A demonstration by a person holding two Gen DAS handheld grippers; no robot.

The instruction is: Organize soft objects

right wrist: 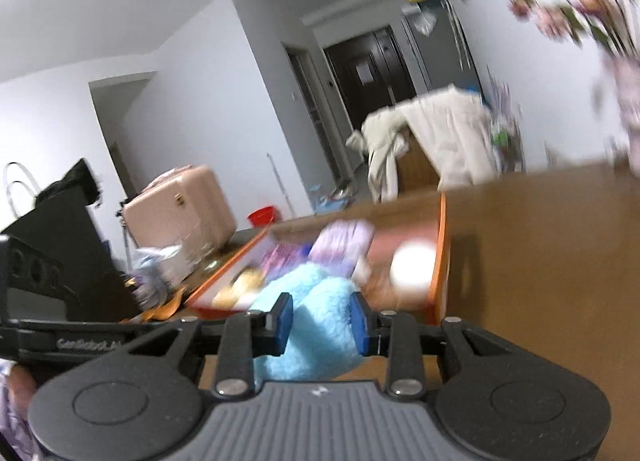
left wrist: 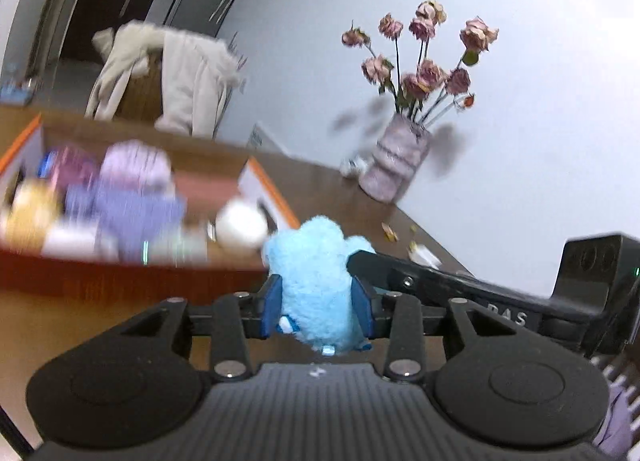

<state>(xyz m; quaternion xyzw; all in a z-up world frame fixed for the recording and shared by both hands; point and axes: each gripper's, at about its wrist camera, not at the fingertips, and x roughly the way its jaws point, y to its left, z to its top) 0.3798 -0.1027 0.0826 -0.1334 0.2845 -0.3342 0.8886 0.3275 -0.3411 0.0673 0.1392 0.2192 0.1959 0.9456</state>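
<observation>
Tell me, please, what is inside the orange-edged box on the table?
The box holds a purple knit item, a yellow soft toy, a white ball and some pink items, all blurred. Whatever lies beneath them is covered, and the near wall hides the bottom.

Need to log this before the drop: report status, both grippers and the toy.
Left hand-held gripper and right hand-held gripper both shut on blue plush toy. Toy lifted, short of the orange-edged box. Box already crowded with soft items; path clear.
</observation>
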